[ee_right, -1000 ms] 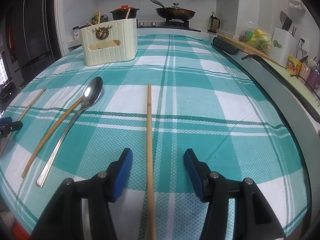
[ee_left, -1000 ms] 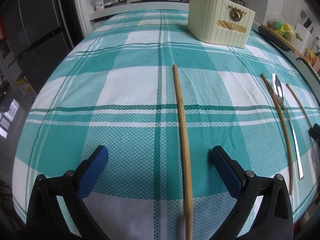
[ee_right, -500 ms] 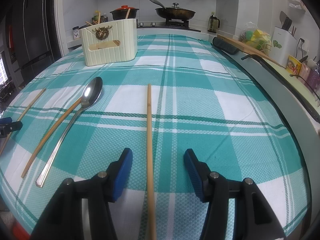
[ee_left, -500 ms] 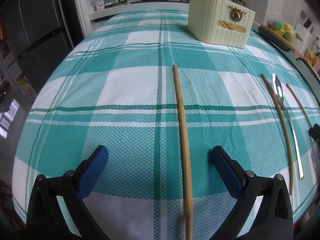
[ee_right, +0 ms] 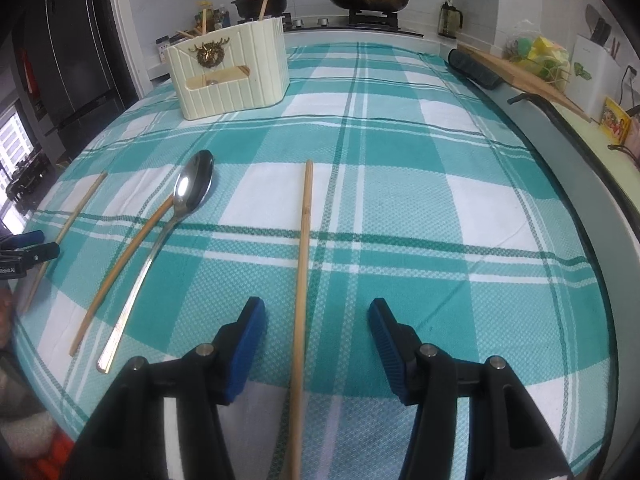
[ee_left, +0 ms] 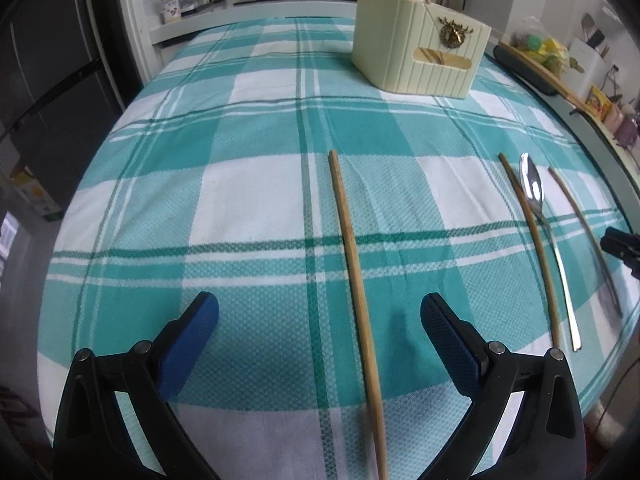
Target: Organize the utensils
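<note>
My left tongs (ee_left: 319, 318) apart, nothing clamped; chopstick (ee_left: 354, 276) flat on checked cloth (ee_left: 248, 200) between pads, nearer right pad, touching neither. To their right: another chopstick (ee_left: 530, 236), spoon (ee_left: 548, 240). Holder (ee_left: 416, 56) ahead, far side. My right tongs (ee_right: 317, 322) apart, empty; chopstick (ee_right: 302, 264) lying between pads, untouched.

Right claw (ee_right: 316, 312) held open over a chopstick (ee_right: 303, 264) on the bench (ee_right: 420, 208)

The chopstick is seen between the blue pads, untouched by either. To its left a spoon (ee_right: 176, 236) and two more chopsticks are laid out; a cream utensil holder (ee_right: 232, 72) is set farther back.
</note>
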